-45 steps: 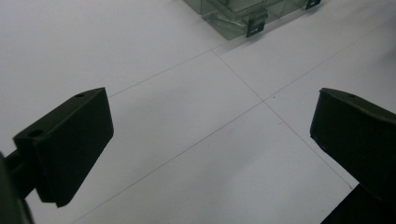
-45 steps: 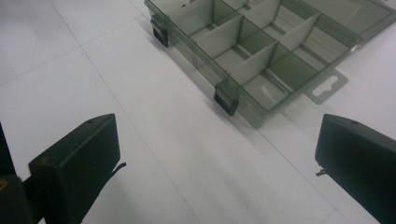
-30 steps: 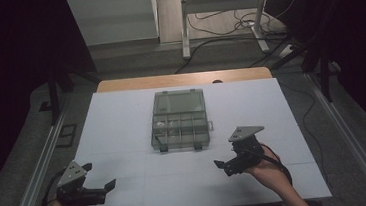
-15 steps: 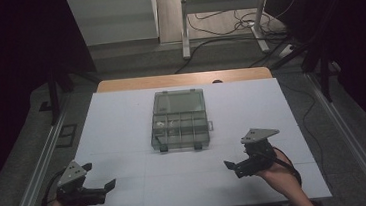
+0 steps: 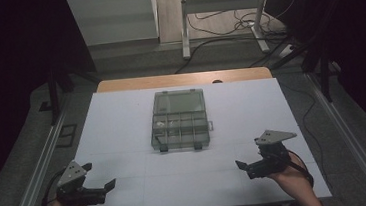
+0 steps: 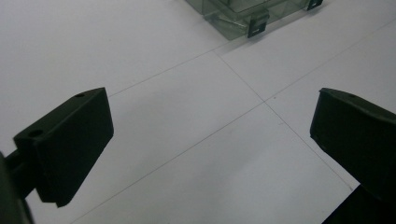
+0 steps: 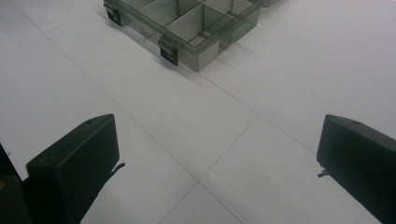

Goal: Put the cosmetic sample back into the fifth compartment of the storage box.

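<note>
Resting low on the white surface (image 5: 123, 133), left hand-held gripper (image 5: 98, 176) released, right hand-held gripper (image 5: 242, 167) released, compartment box (image 5: 180, 119) ahead between them, contents unclear.

We're looking at a matt white table top (image 5: 122, 123) that's smooth with thin seam lines, plus a strip of bare wood (image 5: 184, 79) along its far edge. The compartment box (image 5: 180, 119) looks like smoky see-through plastic, kinda glossy, with darker clips on the near side. Both the left gripper (image 5: 98, 176) and right gripper (image 5: 244, 166) look like matt black plastic, each topped with a dull grey plate.
</note>
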A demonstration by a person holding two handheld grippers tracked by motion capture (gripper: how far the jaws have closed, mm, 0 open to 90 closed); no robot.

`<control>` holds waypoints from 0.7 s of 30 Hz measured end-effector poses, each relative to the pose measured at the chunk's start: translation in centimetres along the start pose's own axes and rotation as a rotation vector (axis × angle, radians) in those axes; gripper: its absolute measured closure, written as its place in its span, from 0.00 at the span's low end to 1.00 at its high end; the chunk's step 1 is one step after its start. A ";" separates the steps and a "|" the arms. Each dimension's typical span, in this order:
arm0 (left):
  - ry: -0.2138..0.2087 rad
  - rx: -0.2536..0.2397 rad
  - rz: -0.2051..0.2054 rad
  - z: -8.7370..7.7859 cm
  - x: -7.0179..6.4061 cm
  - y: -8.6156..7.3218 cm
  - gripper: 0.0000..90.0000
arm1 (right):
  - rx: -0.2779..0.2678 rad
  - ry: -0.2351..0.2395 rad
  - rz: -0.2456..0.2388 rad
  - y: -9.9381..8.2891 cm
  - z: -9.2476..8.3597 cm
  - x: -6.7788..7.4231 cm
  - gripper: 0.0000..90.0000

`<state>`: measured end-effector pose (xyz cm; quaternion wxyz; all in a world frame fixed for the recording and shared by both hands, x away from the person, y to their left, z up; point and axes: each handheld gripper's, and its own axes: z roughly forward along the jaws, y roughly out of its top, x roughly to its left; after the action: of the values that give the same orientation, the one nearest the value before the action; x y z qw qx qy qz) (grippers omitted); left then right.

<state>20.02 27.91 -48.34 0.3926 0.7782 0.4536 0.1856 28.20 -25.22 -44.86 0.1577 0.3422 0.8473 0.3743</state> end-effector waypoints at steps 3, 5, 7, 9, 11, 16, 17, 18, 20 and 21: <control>-0.001 -0.001 -0.003 0.0 0.0 0.0 0.00 | -0.008 -0.009 0.008 -0.3 -0.4 -0.2 0.00; 0.000 -0.001 -0.003 0.0 0.0 0.0 0.00 | -0.010 -0.017 0.008 -0.5 -0.7 -0.3 0.00; 0.000 -0.001 -0.003 0.0 0.0 0.0 0.00 | -0.017 -0.025 0.010 -0.7 -1.0 -0.5 0.00; 0.000 0.000 -0.004 0.0 0.0 0.0 0.00 | -0.024 -0.034 0.015 -0.9 -1.3 -0.7 0.00; 0.000 0.000 -0.004 0.0 0.0 0.0 0.00 | -0.031 -0.039 0.019 -1.0 -1.5 -0.9 0.00; -0.001 0.001 -0.007 0.0 0.0 0.0 0.00 | -0.026 -0.050 0.022 -1.2 -1.8 -1.1 0.00; -0.001 0.000 -0.006 0.0 0.1 0.0 0.00 | -0.022 -0.053 0.024 -1.3 -1.9 -1.2 0.00; 0.001 0.001 -0.006 0.0 0.1 0.0 0.00 | -0.019 -0.059 0.019 -1.4 -2.0 -1.3 0.00; 0.001 0.001 -0.007 0.0 0.1 0.0 0.00 | -0.016 -0.071 0.027 -1.7 -2.2 -1.4 0.00; 0.001 0.001 -0.007 0.0 0.1 0.0 0.00 | -0.016 -0.080 0.034 -1.9 -2.3 -1.5 0.00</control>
<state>20.07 27.96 -48.35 0.3926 0.7768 0.4565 0.1844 27.18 -28.42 -44.67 0.1878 0.3700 0.8313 0.3699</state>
